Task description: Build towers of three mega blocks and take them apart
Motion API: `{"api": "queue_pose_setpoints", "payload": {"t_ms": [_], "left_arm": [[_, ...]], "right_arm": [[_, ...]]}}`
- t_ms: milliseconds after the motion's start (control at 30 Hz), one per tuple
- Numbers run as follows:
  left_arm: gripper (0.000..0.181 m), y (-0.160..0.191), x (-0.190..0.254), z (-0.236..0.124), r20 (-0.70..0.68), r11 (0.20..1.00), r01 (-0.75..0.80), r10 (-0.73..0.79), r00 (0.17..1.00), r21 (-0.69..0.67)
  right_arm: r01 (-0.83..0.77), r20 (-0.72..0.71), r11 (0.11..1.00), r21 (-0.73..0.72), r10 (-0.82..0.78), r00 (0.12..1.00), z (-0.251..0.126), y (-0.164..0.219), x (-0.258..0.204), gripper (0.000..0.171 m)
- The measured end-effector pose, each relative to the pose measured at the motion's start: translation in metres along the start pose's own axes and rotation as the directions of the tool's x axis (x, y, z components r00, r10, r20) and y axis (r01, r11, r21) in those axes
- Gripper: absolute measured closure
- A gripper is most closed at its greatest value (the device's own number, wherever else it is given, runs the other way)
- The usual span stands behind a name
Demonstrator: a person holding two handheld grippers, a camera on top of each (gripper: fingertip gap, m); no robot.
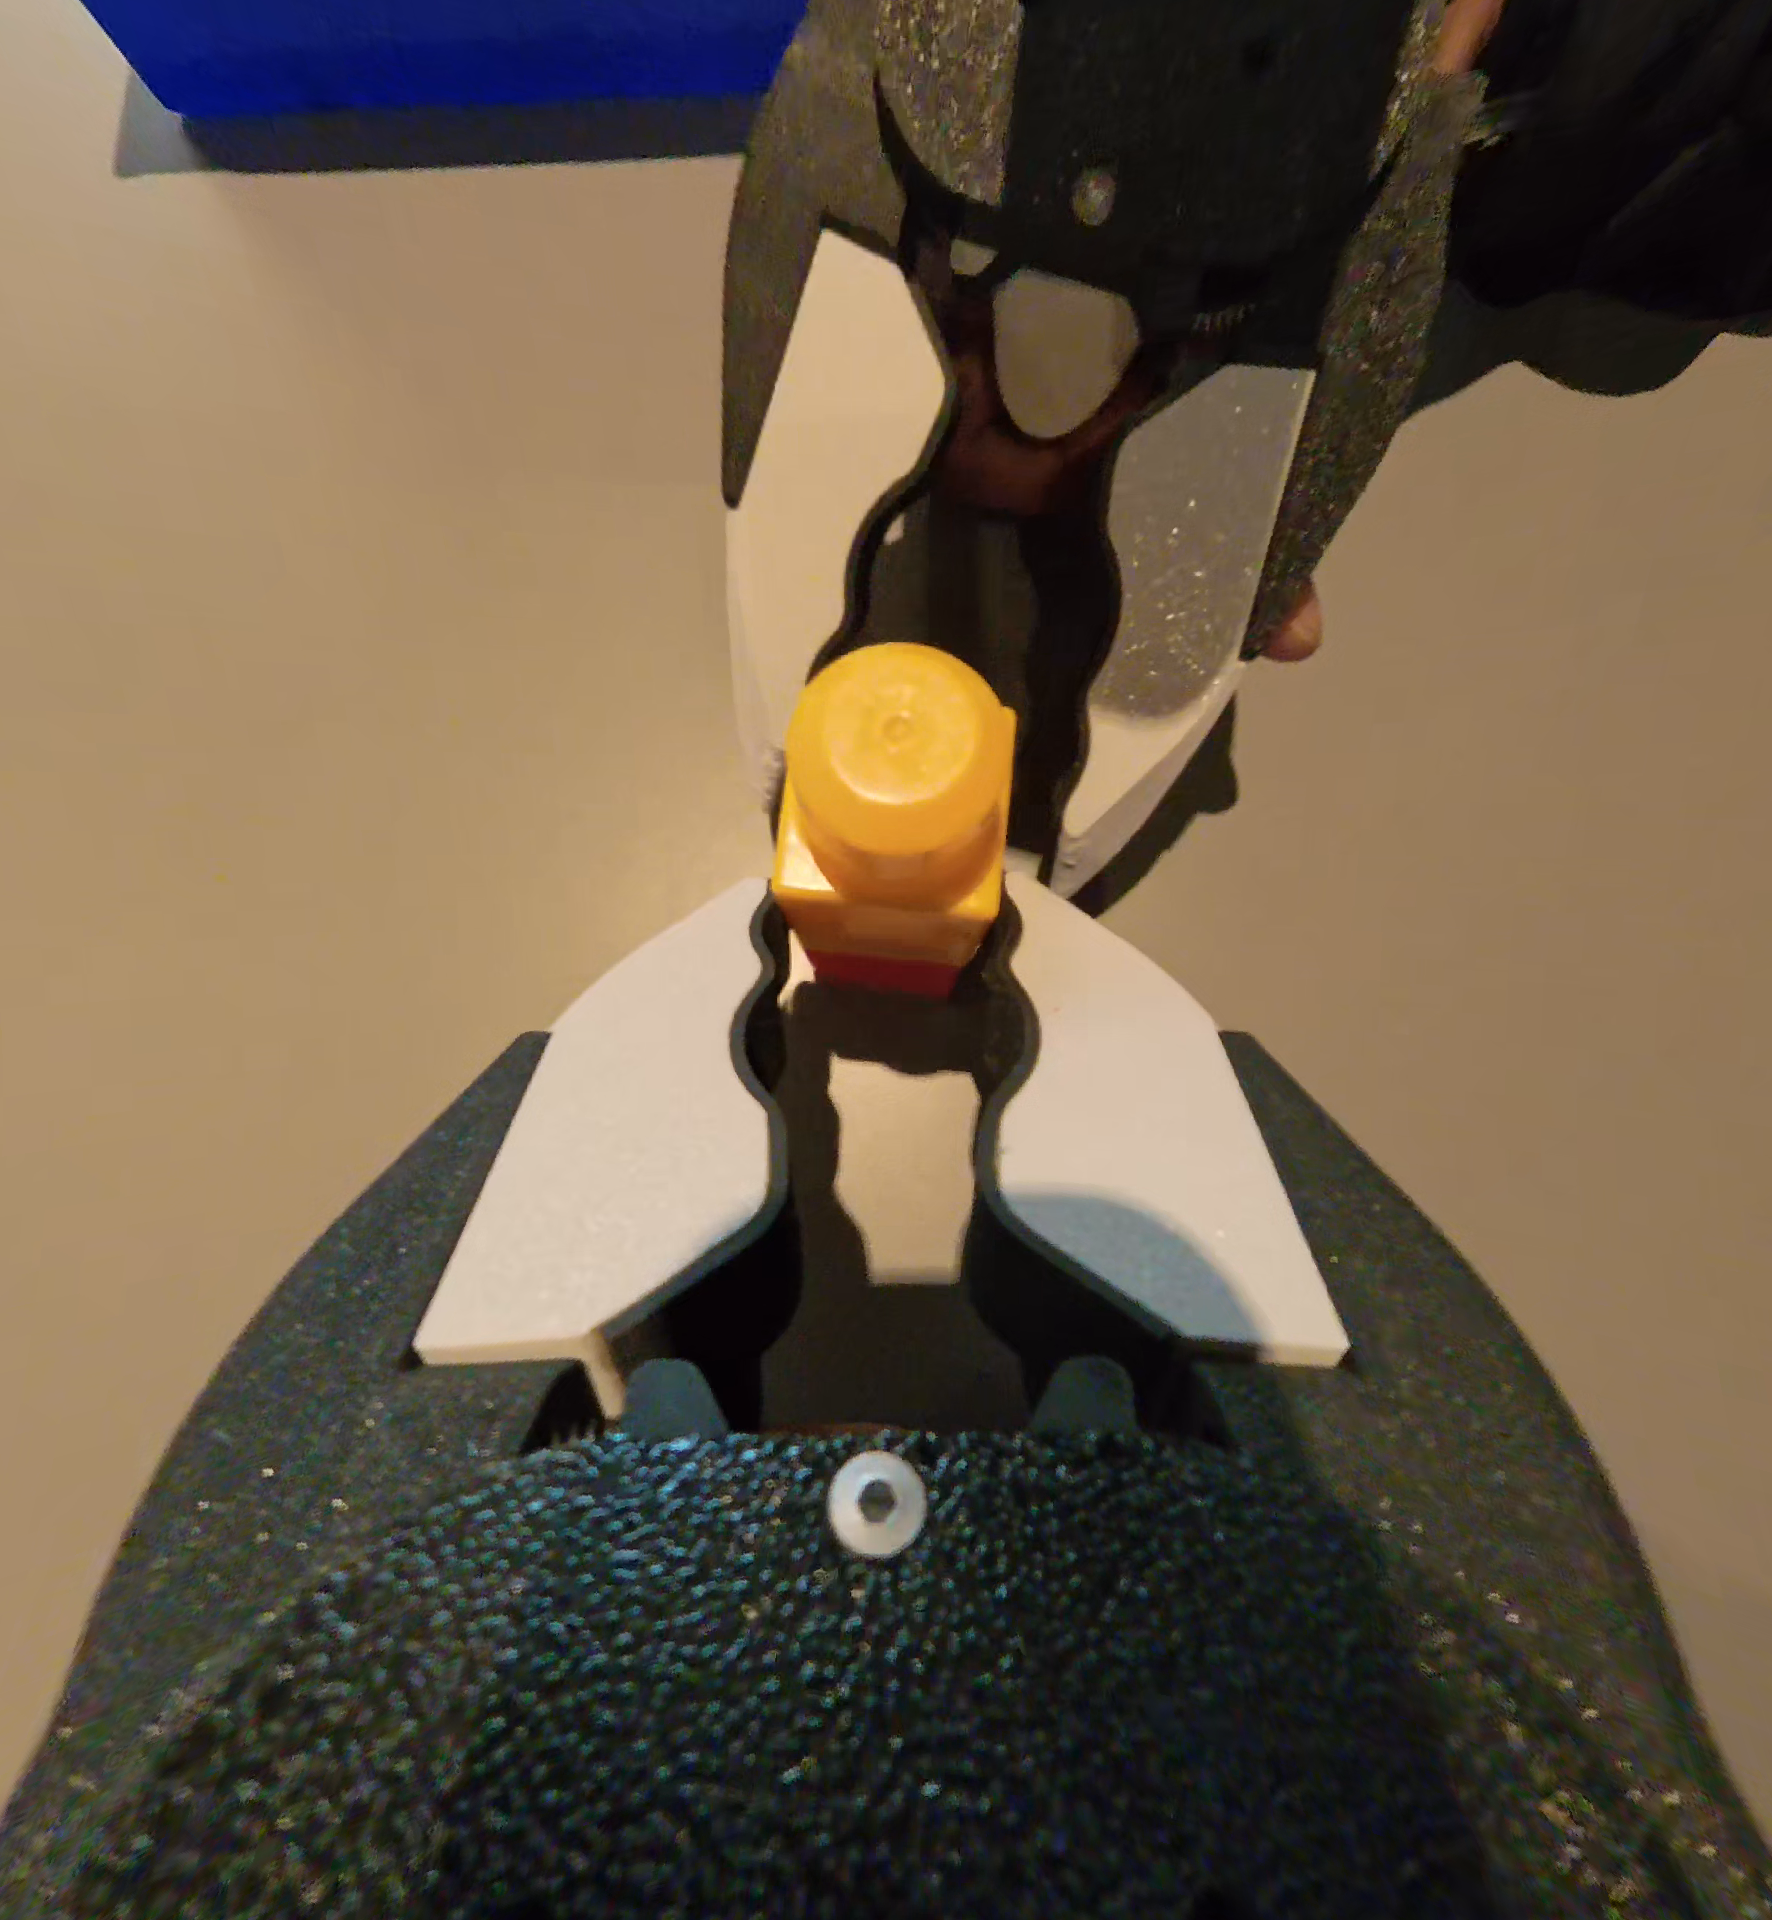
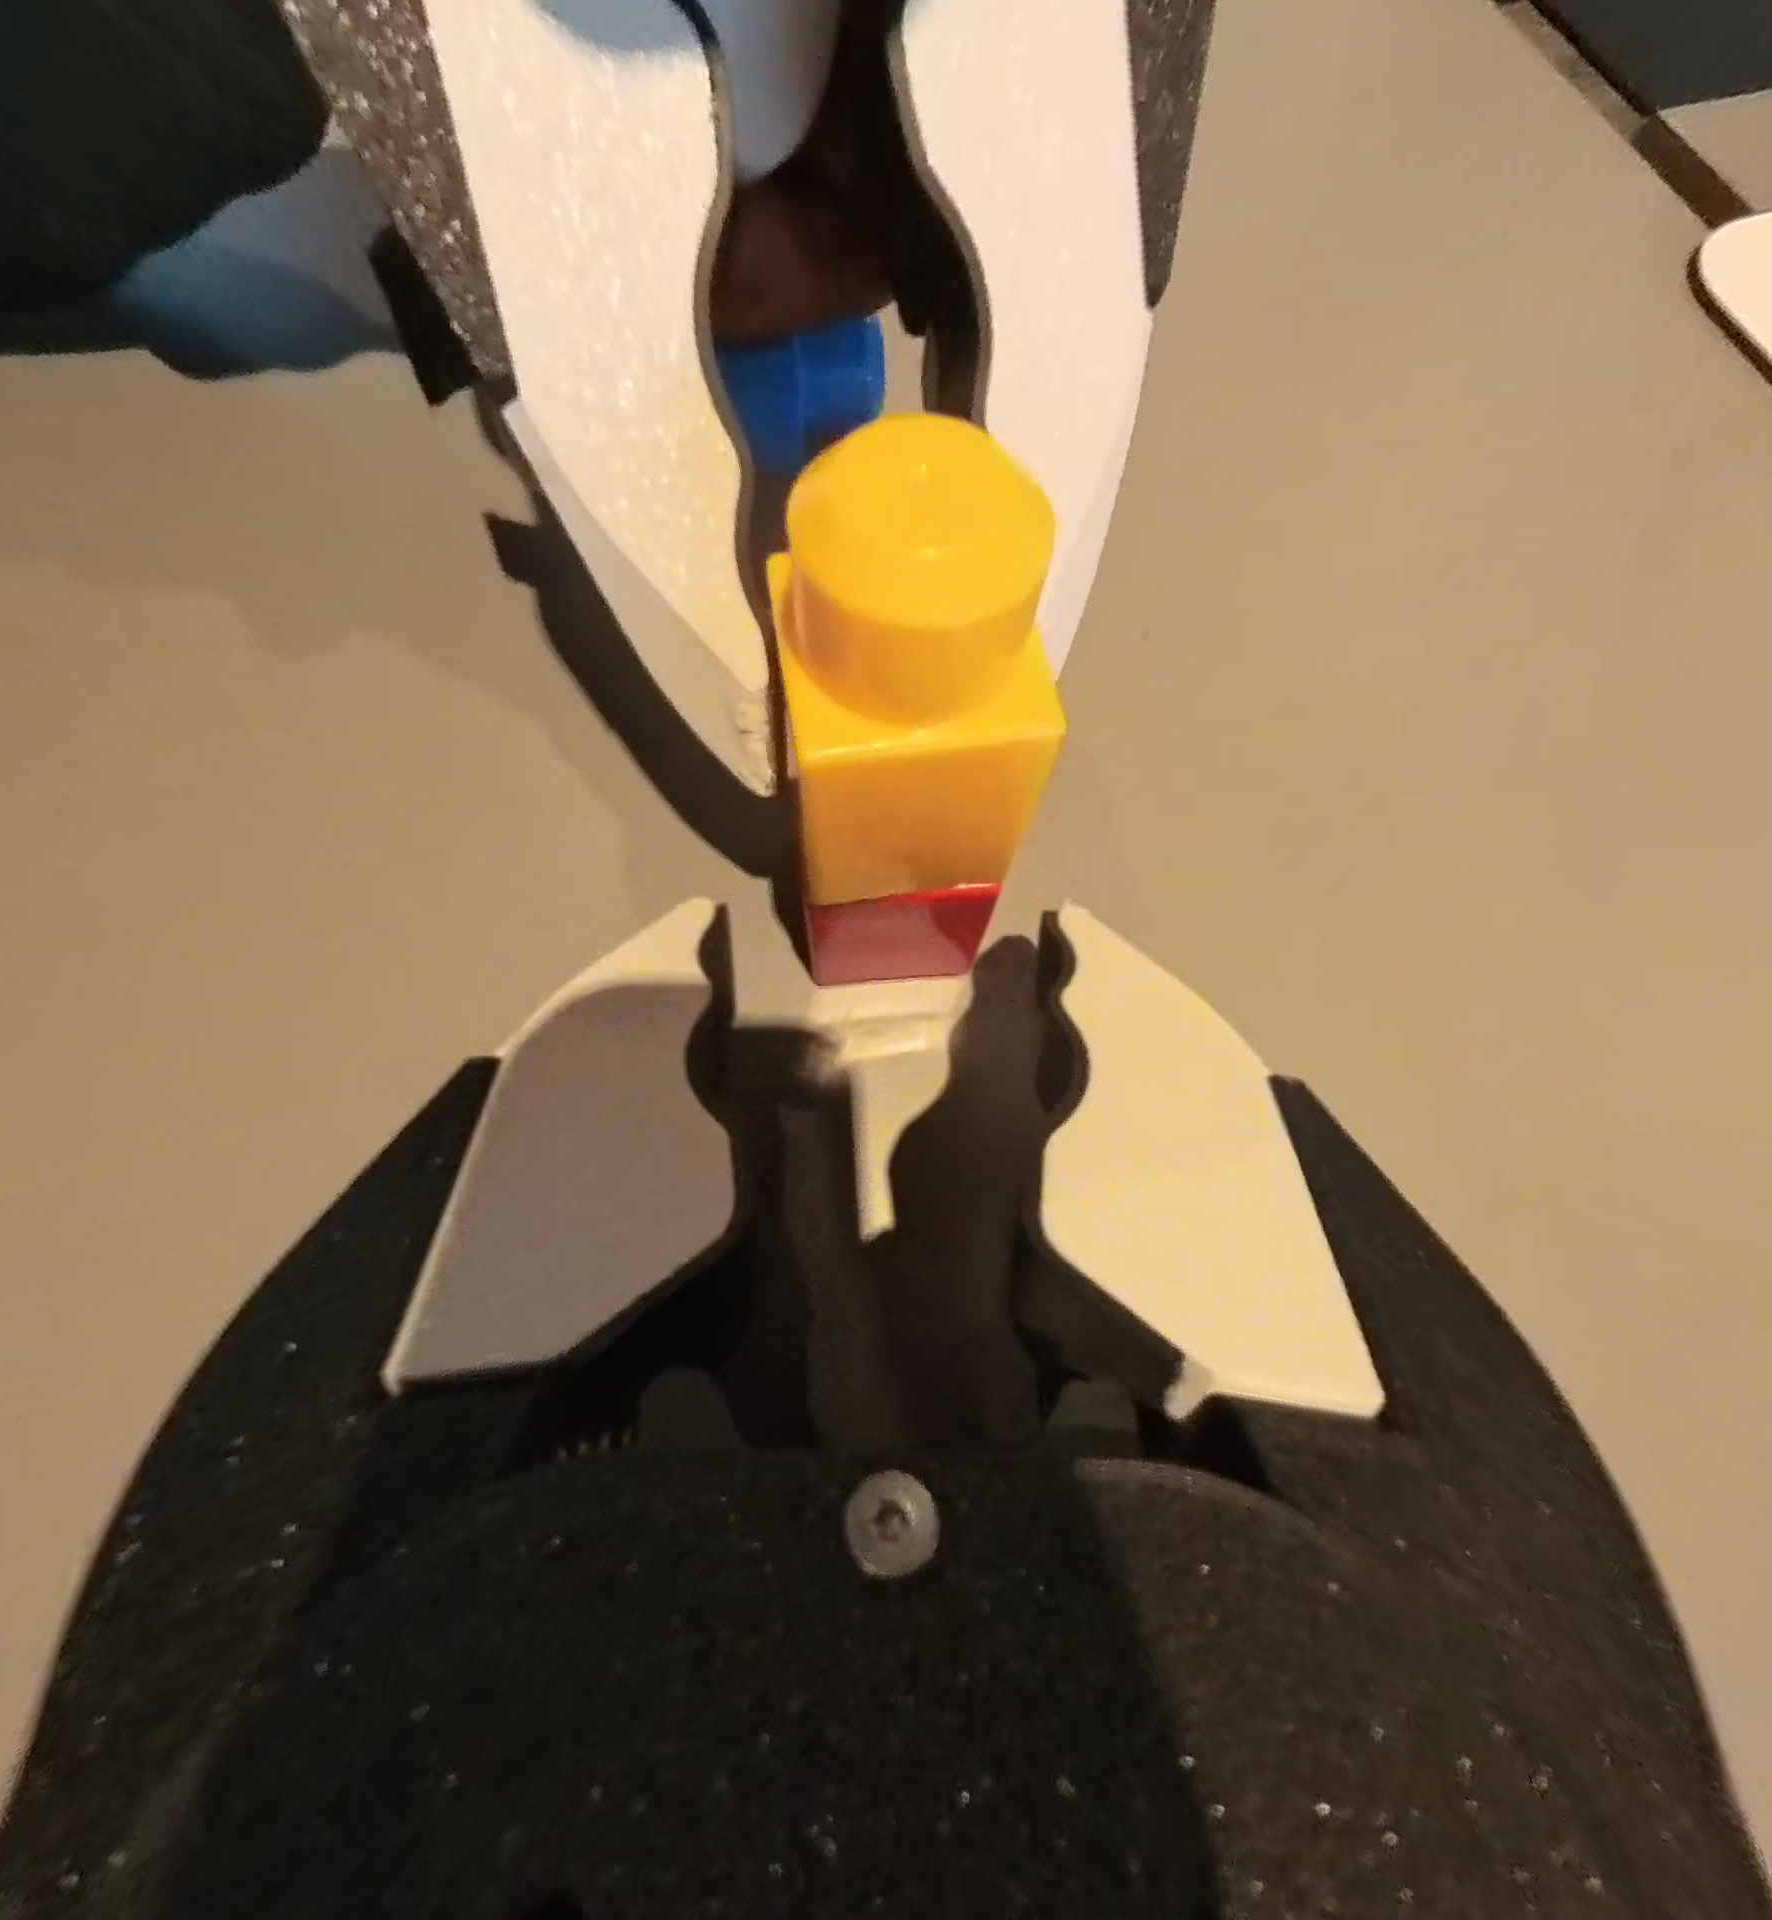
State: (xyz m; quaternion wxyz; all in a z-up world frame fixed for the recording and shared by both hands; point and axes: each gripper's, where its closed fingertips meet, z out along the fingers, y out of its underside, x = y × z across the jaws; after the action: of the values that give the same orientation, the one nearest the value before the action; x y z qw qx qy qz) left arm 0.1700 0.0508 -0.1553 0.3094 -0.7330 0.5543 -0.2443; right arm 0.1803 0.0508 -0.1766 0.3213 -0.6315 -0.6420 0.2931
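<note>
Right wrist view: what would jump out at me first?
A bright yellow block stacked on a red block stands mid-picture on the beige table. The left gripper reaches in from the top and pinches the yellow one, while the right gripper below sits open either side of the red one.

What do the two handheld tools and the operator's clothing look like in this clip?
Both match: the left tool and right tool have speckled black textured bodies, each with one central screw, carrying two flat white fingers lined in black along wavy inner edges. No cables or markings show. A dark sleeve sits behind the right tool; another dark sleeve behind the left.
</note>
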Motion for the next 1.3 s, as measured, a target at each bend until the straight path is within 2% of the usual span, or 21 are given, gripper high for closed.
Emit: {"api": "queue_pose_setpoints", "payload": {"t_ms": [200, 633, 1300], "left_arm": [[0.146, 0.001, 0.005, -0.001, -0.037, 0.999, -0.048, 0.048, 0.998, -0.005], [0.146, 0.002, 0.007, -0.001, -0.142, 0.993, -0.112, 0.108, 0.984, -0.023], [0.146, 0.003, 0.008, -0.001, -0.135, 0.993, -0.114, 0.109, 0.985, -0.028]], "right_arm": [[0.037, 0.053, 0.996, -0.077, -0.033, 0.998, 0.011, 0.005, -0.005, 0.135], [0.049, 0.124, 0.995, -0.086, -0.038, 0.991, 0.012, 0.006, -0.009, 0.134], [0.033, 0.152, 0.995, -0.089, -0.019, 0.988, 0.013, 0.006, -0.010, 0.134]]}}
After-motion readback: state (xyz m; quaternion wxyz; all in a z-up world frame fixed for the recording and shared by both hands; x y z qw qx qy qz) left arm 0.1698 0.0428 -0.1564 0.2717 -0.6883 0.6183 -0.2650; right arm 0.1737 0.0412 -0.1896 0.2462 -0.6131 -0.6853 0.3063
